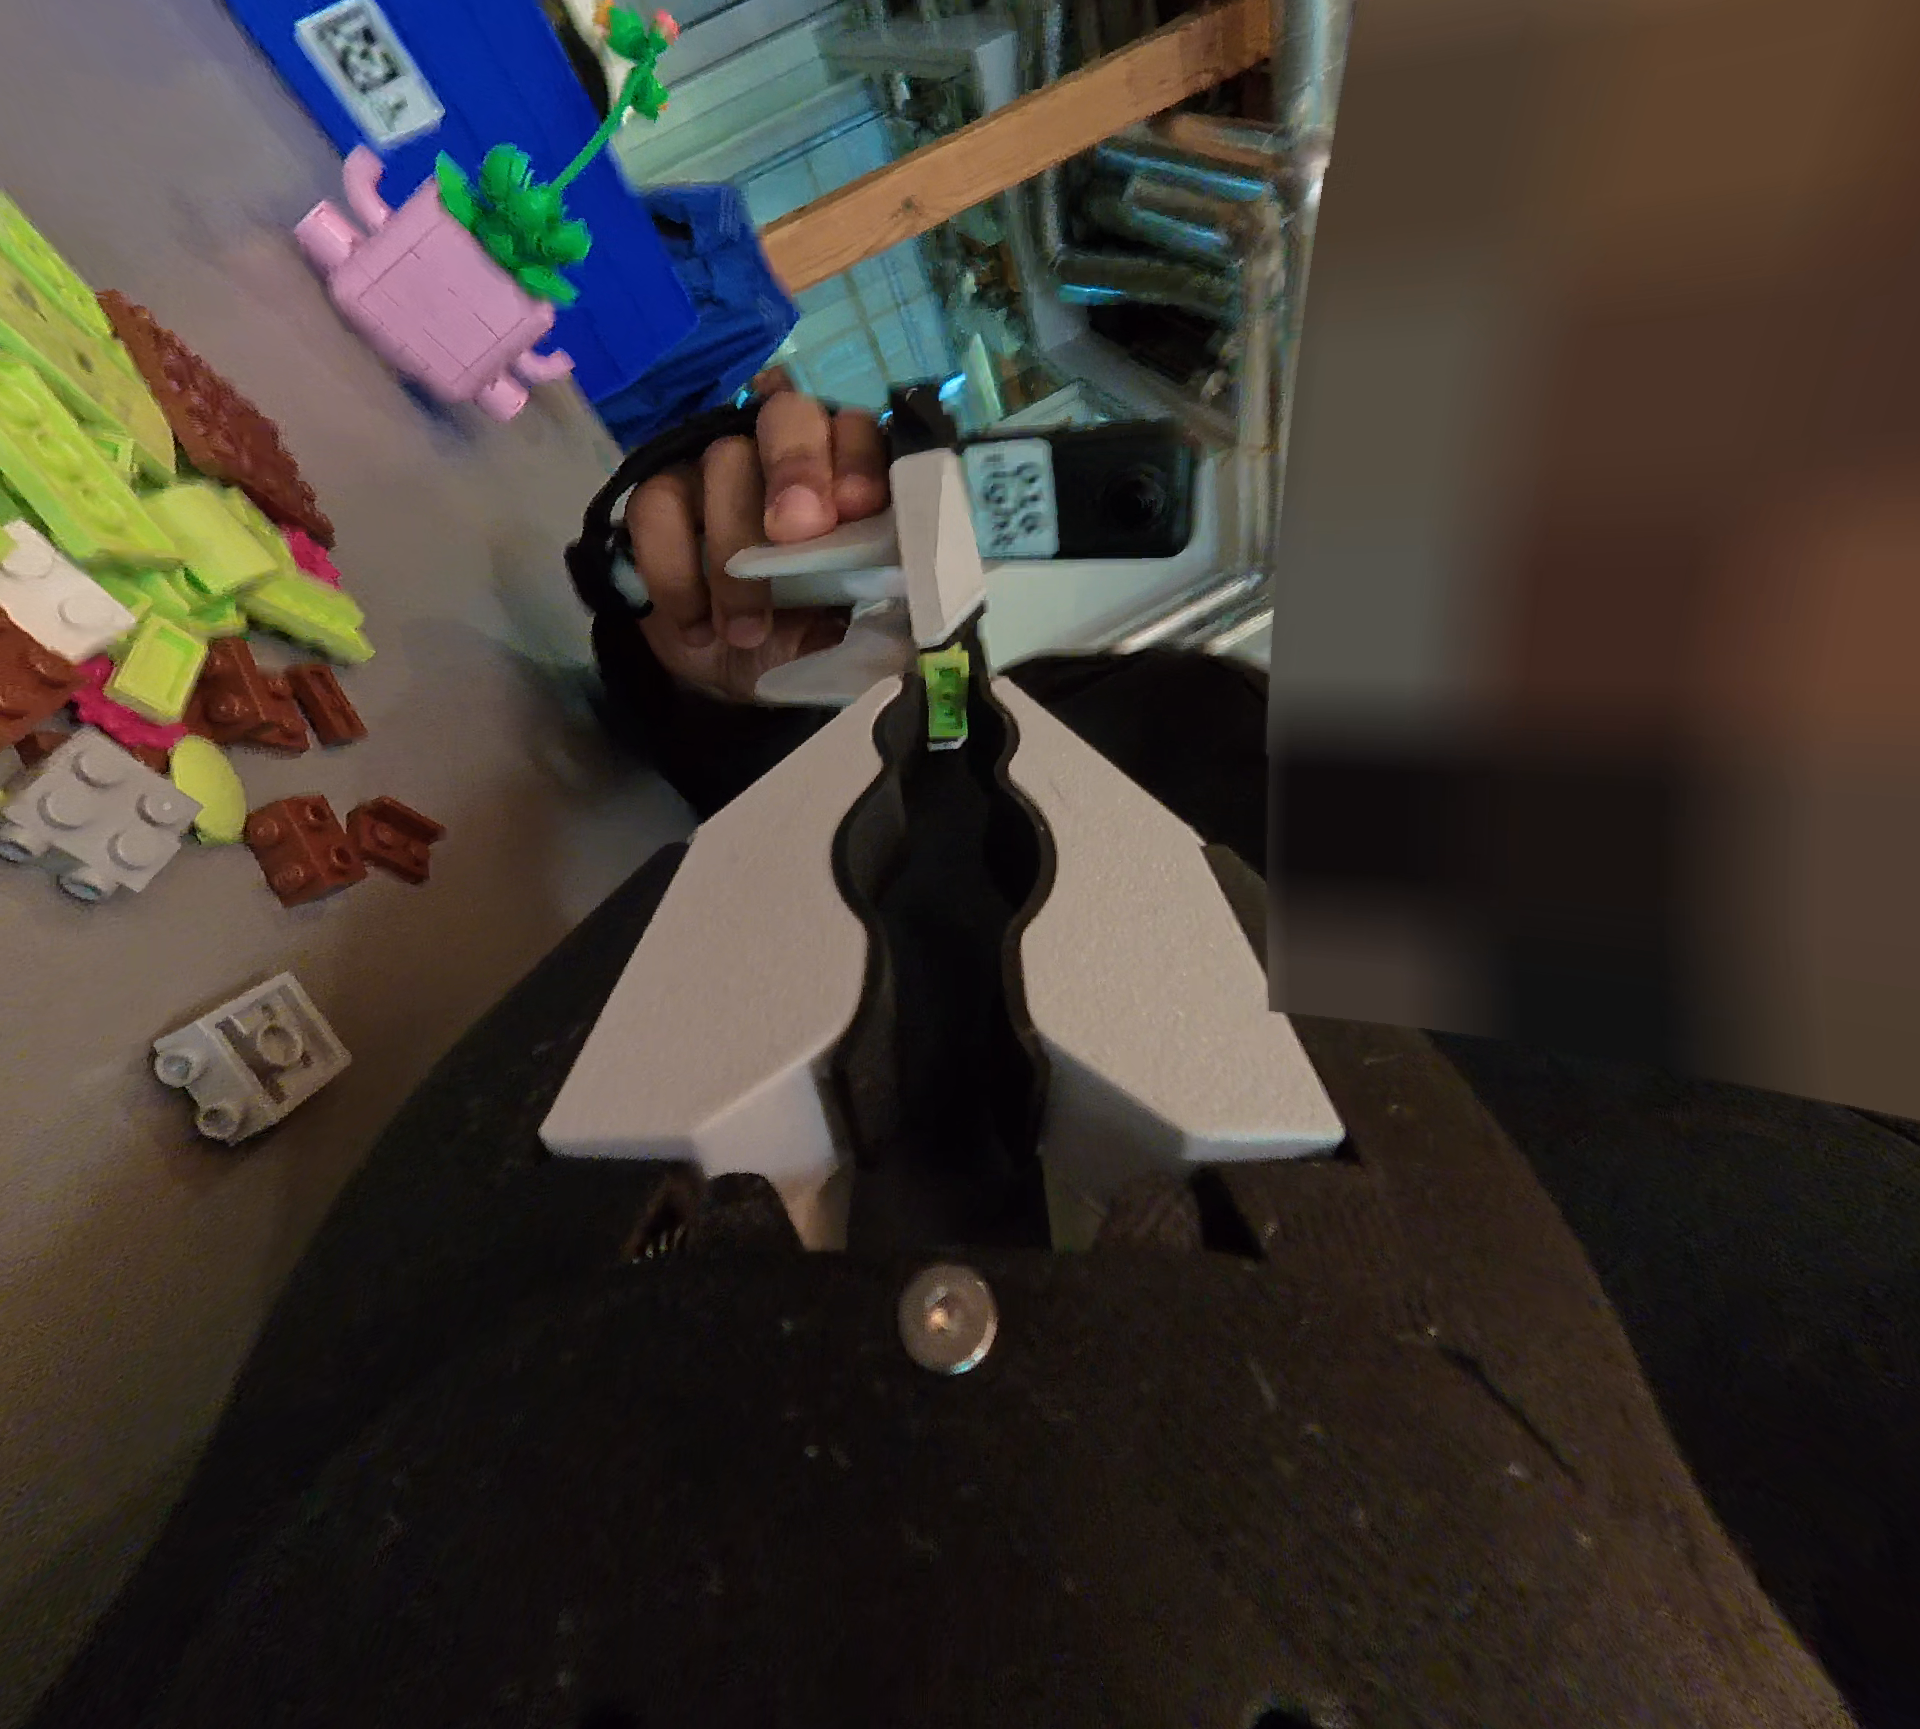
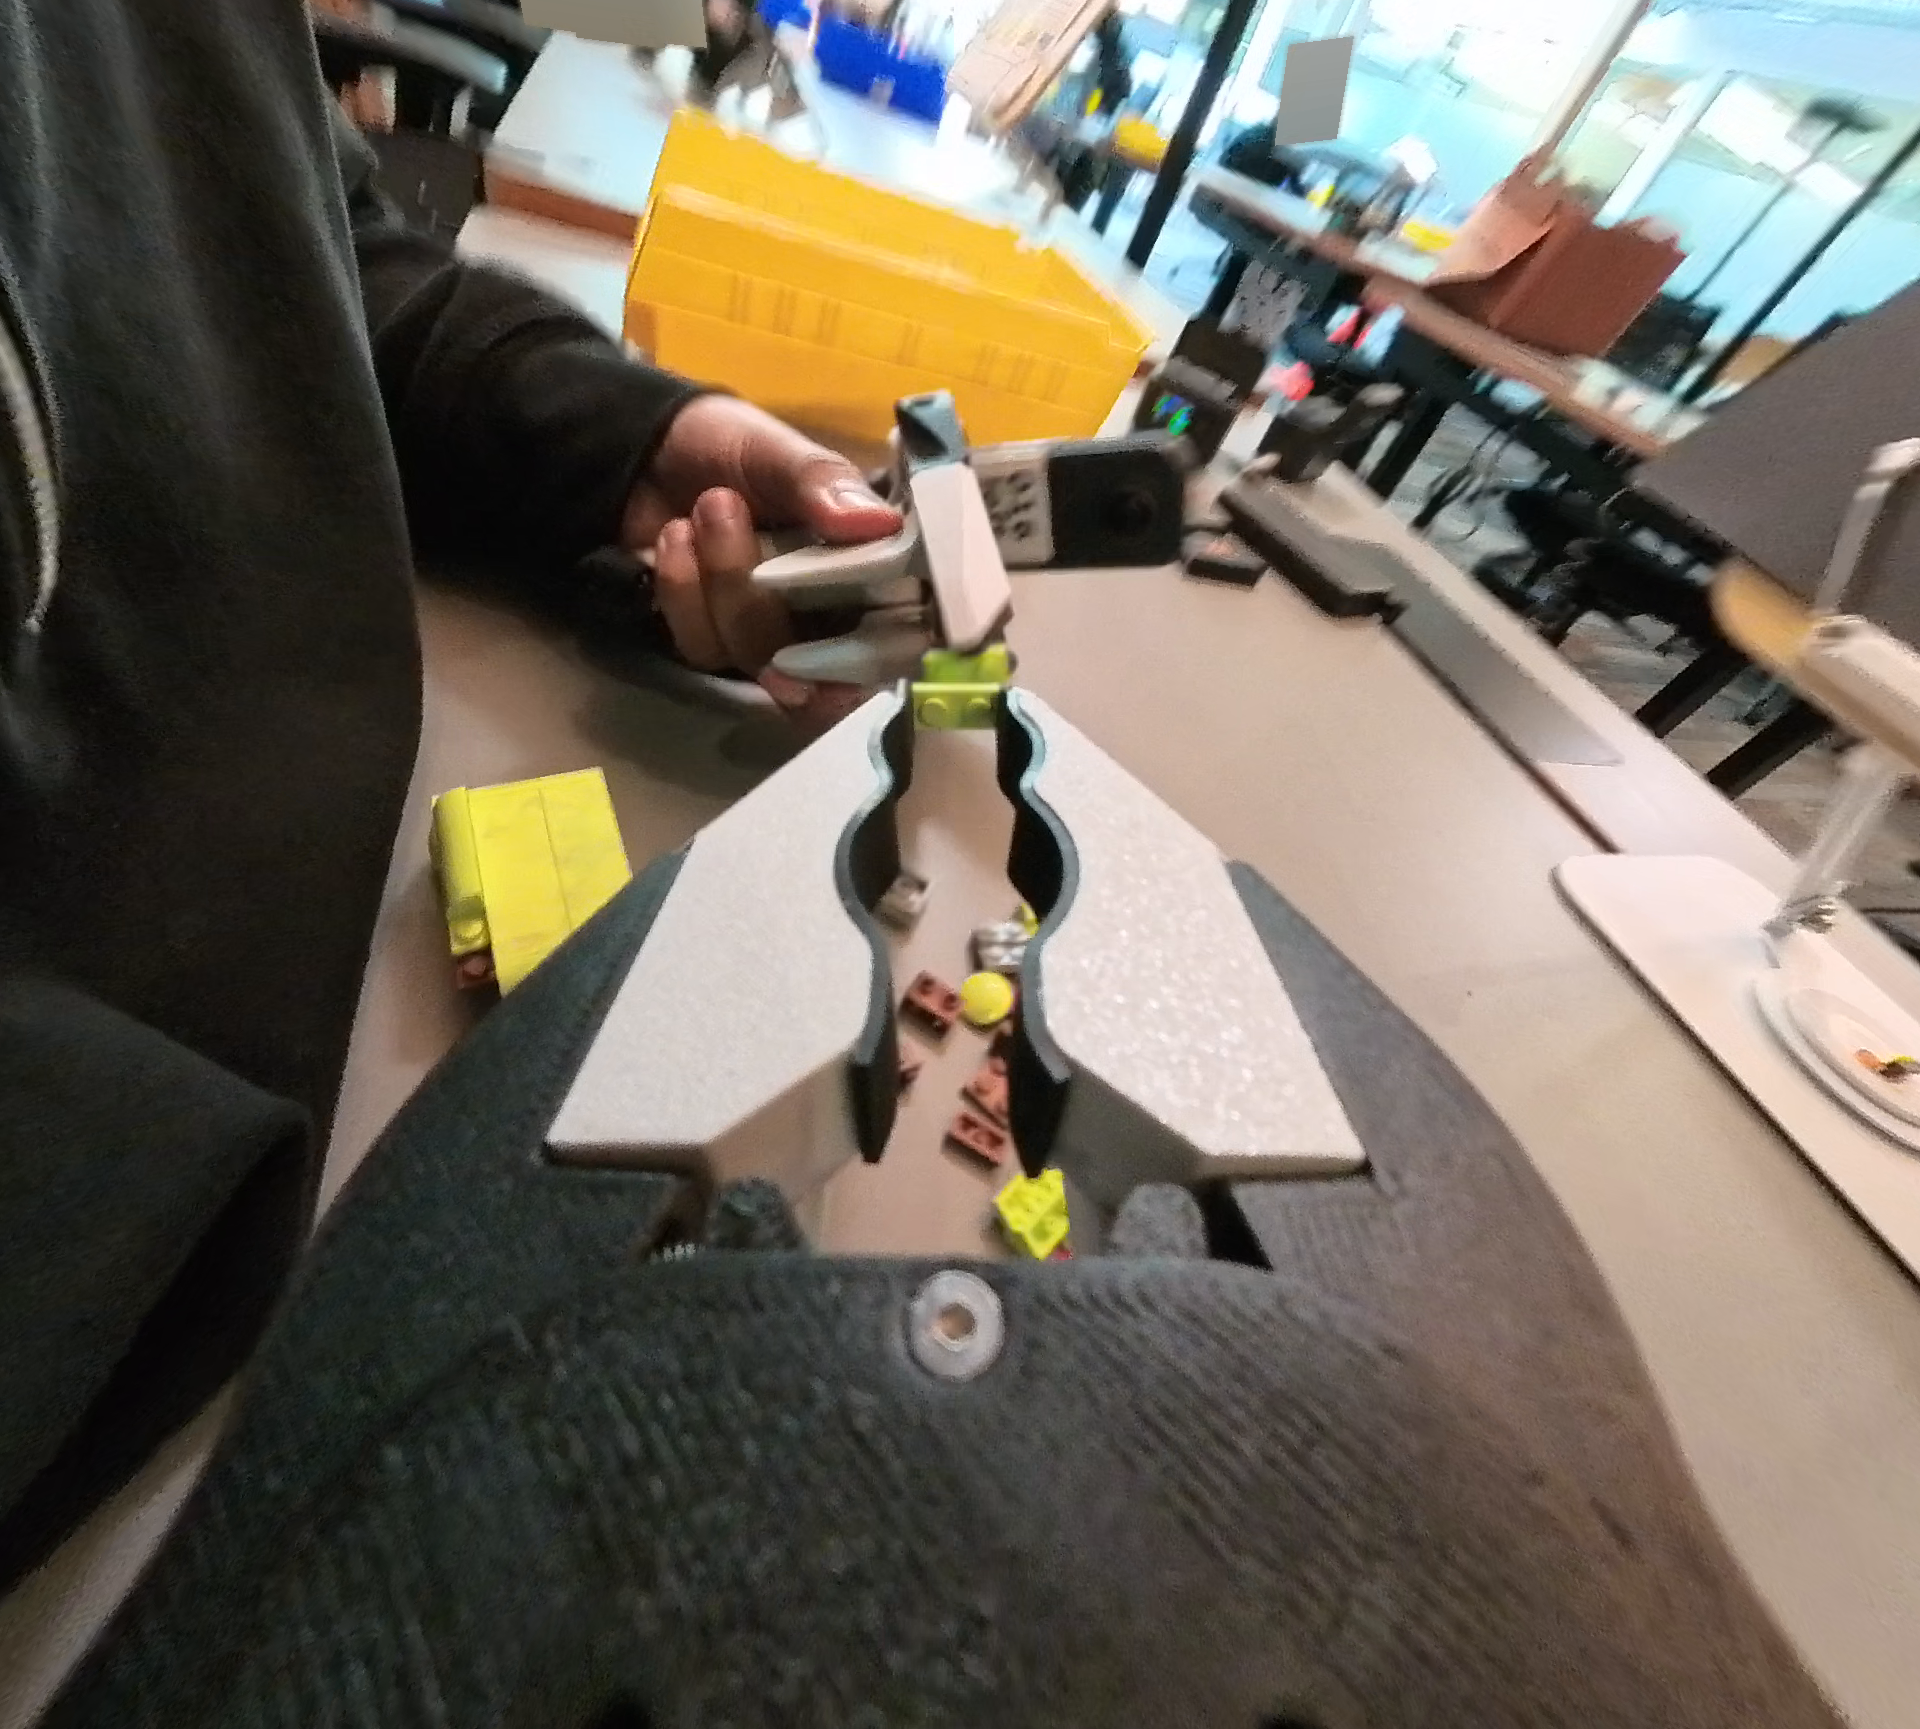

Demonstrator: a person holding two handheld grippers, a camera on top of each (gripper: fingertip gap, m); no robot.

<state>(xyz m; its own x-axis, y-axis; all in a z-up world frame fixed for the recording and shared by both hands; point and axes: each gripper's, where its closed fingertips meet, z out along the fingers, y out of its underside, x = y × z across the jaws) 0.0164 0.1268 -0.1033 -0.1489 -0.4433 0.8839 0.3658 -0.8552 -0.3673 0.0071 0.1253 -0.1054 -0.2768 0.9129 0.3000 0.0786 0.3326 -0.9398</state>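
A green brick [image 1: 947, 700] is being pinched edge-on by the nearly closed left gripper [image 1: 943, 723]. Another green brick [image 2: 956, 705] is being squeezed by the slightly open right gripper [image 2: 954, 711], touching the left one's brick at 12 o'clock.

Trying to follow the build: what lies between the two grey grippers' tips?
Two small lime-green plastic bricks, pressed together, one in the right gripper, one in the left gripper; clearest in the right wrist view.

A grey-beige table [image 1: 436, 952] carries loose green, brown and grey bricks [image 1: 156, 599] at left, a pink brick pot [image 1: 447, 297] above.
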